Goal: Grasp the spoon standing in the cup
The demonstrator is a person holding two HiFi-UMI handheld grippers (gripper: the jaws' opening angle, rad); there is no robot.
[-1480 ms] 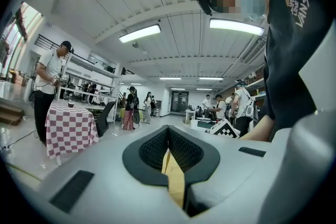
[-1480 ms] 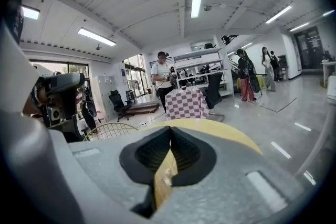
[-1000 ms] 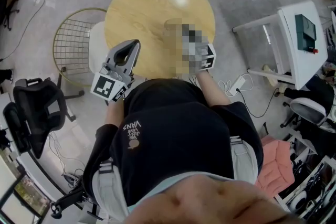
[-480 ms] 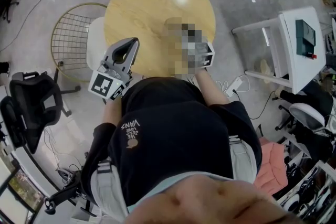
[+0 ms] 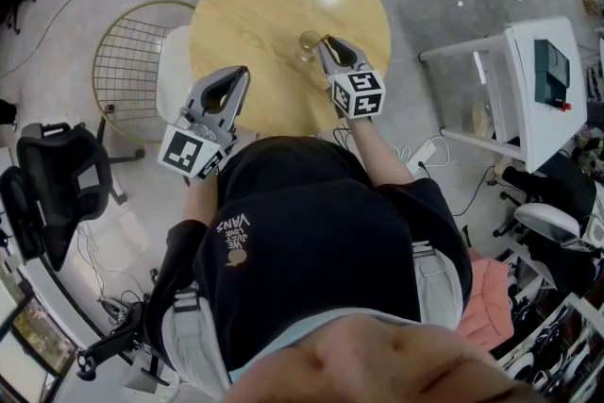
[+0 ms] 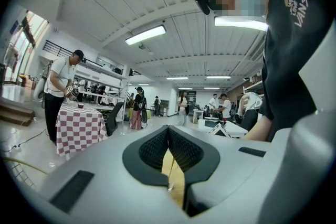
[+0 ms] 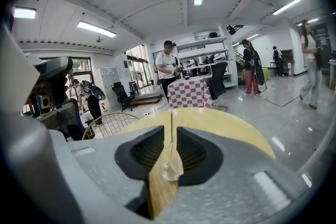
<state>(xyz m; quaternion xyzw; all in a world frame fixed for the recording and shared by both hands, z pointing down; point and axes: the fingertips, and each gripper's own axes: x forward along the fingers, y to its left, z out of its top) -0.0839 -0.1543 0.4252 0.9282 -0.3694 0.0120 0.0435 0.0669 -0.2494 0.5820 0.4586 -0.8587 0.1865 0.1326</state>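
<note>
right claw (image 5: 326, 45) has edged in on cup (image 5: 309, 43), jaws apart astride spoon (image 7: 171, 131), just needs closing; left claw (image 5: 240, 78) together, idle.

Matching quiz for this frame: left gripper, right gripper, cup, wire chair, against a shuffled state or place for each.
Things
1. left gripper
2. right gripper
3. cup
4. wire chair

States or places
A. on the floor beside the round table
B. jaws apart, the spoon handle upright between them
C. jaws together, nothing between them
D. on the round table, just ahead of the right gripper's tips

Pairs: 1-C, 2-B, 3-D, 4-A
</note>
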